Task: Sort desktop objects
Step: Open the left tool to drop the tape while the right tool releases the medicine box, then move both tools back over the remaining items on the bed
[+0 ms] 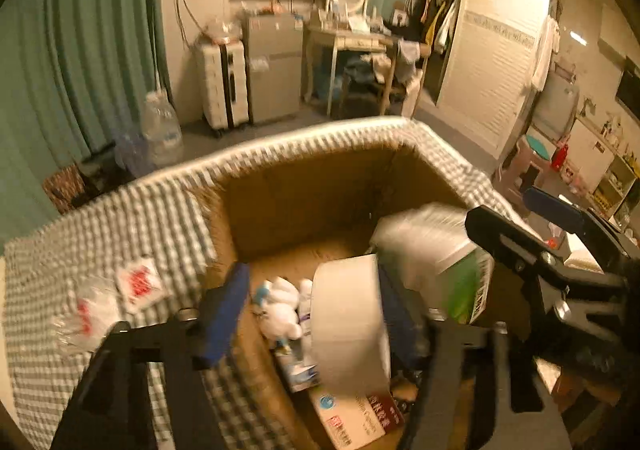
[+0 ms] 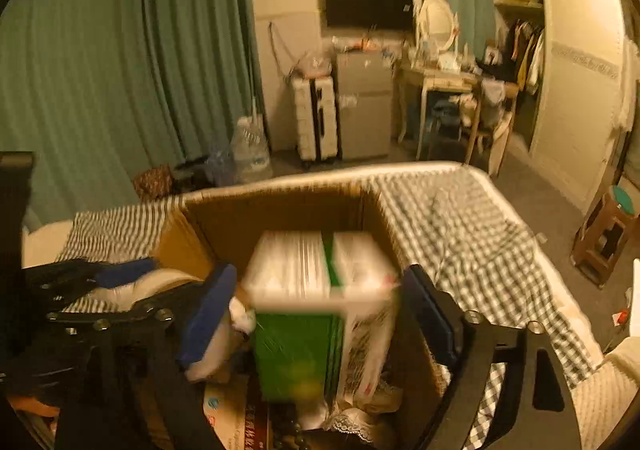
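Observation:
An open cardboard box [image 1: 300, 201] [image 2: 280, 217] stands on a checked cloth [image 1: 120, 217]. My left gripper [image 1: 312, 290] hangs over the box, open. A white tape roll [image 1: 348, 322] sits between its blue pads [image 1: 224, 314], close to the right one, with a gap on the left. My right gripper [image 2: 320, 278] is open around a blurred green and white carton [image 2: 316, 310] [image 1: 432, 262], with gaps on both sides. Each gripper shows in the other's view, the right gripper [image 1: 524, 217] and the left gripper [image 2: 120, 286]. A white plush toy [image 1: 280, 310] lies inside the box.
A flat white and red carton [image 1: 356, 418] lies at the box's near end. Two plastic sachets [image 1: 140, 286] rest on the cloth to the left. Lace fabric [image 2: 360, 422] fills the box's near right corner. A wooden stool [image 2: 612, 234] stands on the floor at right.

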{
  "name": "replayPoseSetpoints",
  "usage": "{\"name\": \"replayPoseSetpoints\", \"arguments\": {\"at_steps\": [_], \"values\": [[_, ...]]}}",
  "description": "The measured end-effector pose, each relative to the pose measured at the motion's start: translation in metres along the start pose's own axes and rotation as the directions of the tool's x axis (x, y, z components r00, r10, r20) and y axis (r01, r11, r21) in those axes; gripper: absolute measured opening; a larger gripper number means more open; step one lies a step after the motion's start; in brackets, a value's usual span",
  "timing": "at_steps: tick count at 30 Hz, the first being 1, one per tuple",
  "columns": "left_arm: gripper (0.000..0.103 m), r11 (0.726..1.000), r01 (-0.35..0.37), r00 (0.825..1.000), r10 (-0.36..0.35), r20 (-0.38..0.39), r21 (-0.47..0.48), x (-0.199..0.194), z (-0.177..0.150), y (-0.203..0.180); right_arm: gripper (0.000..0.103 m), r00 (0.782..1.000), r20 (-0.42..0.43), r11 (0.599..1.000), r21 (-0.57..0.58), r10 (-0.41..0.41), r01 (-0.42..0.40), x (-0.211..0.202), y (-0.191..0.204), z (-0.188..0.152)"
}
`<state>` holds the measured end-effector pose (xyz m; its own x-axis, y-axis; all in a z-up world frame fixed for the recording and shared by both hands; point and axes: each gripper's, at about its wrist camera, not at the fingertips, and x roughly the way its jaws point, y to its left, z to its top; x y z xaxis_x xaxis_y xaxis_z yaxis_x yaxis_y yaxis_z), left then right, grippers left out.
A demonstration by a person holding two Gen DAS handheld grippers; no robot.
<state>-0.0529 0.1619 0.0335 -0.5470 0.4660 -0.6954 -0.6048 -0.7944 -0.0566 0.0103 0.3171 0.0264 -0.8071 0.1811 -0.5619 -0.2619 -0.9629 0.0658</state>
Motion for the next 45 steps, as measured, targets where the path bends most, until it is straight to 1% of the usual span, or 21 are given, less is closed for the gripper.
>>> {"name": "replayPoseSetpoints", "arguments": {"at_steps": [3, 6, 8, 11, 14, 16, 17, 20, 22, 24, 26, 28, 34, 36, 38, 40, 41, 42, 43, 44, 45], "values": [[0.082, 1.0, -0.001, 0.998, 0.002, 0.063, -0.022, -0.04, 0.005, 0.012, 0.09, 0.997, 0.056, 0.999, -0.004, -0.054, 0.054, -0.029, 0.009, 0.01], [0.087, 0.998, -0.043, 0.988, 0.048, 0.145, -0.037, -0.093, 0.0, 0.031, 0.091, 0.99, 0.124, 0.997, -0.01, -0.072, 0.074, -0.066, 0.025, 0.02], [0.096, 0.994, -0.092, 0.977, 0.1, 0.188, -0.05, -0.125, -0.006, 0.048, 0.096, 0.984, 0.166, 0.998, -0.017, -0.063, 0.067, -0.089, 0.04, 0.026], [0.103, 0.979, -0.177, 0.954, 0.196, 0.228, -0.105, -0.167, -0.023, 0.081, 0.101, 0.976, 0.215, 0.999, -0.033, -0.018, 0.025, -0.118, 0.075, 0.034], [0.103, 0.955, -0.252, 0.936, 0.282, 0.211, -0.159, -0.193, -0.041, 0.12, 0.103, 0.971, 0.228, 0.995, -0.082, 0.065, -0.048, -0.133, 0.112, 0.037], [0.103, 0.932, -0.316, 0.921, 0.346, 0.179, -0.178, -0.2, -0.059, 0.145, 0.103, 0.972, 0.195, 0.986, -0.129, 0.132, -0.108, -0.133, 0.142, 0.034], [0.103, 0.924, -0.335, 0.919, 0.364, 0.154, -0.184, -0.198, -0.067, 0.156, 0.103, 0.972, 0.171, 0.979, -0.147, 0.164, -0.139, -0.132, 0.155, 0.031], [0.103, 0.917, -0.354, 0.93, 0.366, 0.034, -0.182, -0.175, -0.093, 0.19, 0.103, 0.969, 0.084, 0.959, -0.186, 0.233, -0.214, -0.112, 0.194, 0.021], [0.103, 0.917, -0.338, 0.941, 0.328, -0.082, -0.213, -0.144, -0.113, 0.216, 0.103, 0.967, 0.0, 0.946, -0.207, 0.255, -0.25, -0.093, 0.218, 0.006], [0.103, 0.908, -0.296, 0.952, 0.253, -0.173, -0.298, -0.117, -0.138, 0.239, 0.103, 0.963, -0.083, 0.938, -0.22, 0.256, -0.268, -0.068, 0.232, -0.01], [0.103, 0.877, -0.268, 0.95, 0.171, -0.263, -0.399, -0.09, -0.165, 0.264, 0.103, 0.95, -0.175, 0.933, -0.208, 0.26, -0.294, -0.039, 0.245, -0.026], [0.103, 0.826, -0.28, 0.93, 0.108, -0.35, -0.49, -0.061, -0.184, 0.282, 0.103, 0.935, -0.242, 0.935, -0.177, 0.261, -0.307, -0.012, 0.248, -0.039], [0.102, 0.679, -0.296, 0.887, -0.065, -0.457, -0.672, 0.001, -0.217, 0.3, 0.103, 0.846, -0.486, 0.963, -0.03, 0.219, -0.267, 0.071, 0.248, -0.094], [0.101, 0.662, -0.314, 0.869, -0.088, -0.486, -0.68, 0.02, -0.222, 0.296, 0.103, 0.813, -0.55, 0.975, 0.012, 0.192, -0.222, 0.096, 0.239, -0.113], [0.103, 0.662, -0.354, 0.859, -0.05, -0.51, -0.66, 0.03, -0.222, 0.291, 0.103, 0.77, -0.615, 0.984, 0.071, 0.172, -0.164, 0.121, 0.227, -0.131], [0.103, 0.631, -0.401, 0.849, -0.016, -0.528, -0.664, 0.037, -0.222, 0.288, 0.103, 0.719, -0.666, 0.98, 0.143, 0.199, -0.139, 0.143, 0.217, -0.147], [0.103, 0.62, -0.421, 0.844, 0.0, -0.537, -0.662, 0.039, -0.222, 0.286, 0.103, 0.713, -0.67, 0.978, 0.163, 0.207, -0.131, 0.151, 0.214, -0.152], [0.103, 0.617, -0.439, 0.838, 0.019, -0.546, -0.653, 0.04, -0.221, 0.283, 0.103, 0.727, -0.656, 0.978, 0.17, 0.204, -0.121, 0.156, 0.213, -0.153], [0.103, 0.623, -0.447, 0.836, 0.036, -0.547, -0.642, 0.041, -0.221, 0.279, 0.102, 0.756, -0.628, 0.983, 0.138, 0.184, -0.125, 0.156, 0.217, -0.151], [0.103, 0.634, -0.447, 0.837, 0.049, -0.545, -0.631, 0.04, -0.221, 0.275, 0.083, 0.778, -0.604, 0.985, 0.086, 0.173, -0.152, 0.154, 0.225, -0.148], [0.103, 0.647, -0.443, 0.84, 0.057, -0.54, -0.62, 0.038, -0.222, 0.27, 0.058, 0.798, -0.583, 0.986, 0.029, 0.152, -0.166, 0.151, 0.232, -0.146]]}}
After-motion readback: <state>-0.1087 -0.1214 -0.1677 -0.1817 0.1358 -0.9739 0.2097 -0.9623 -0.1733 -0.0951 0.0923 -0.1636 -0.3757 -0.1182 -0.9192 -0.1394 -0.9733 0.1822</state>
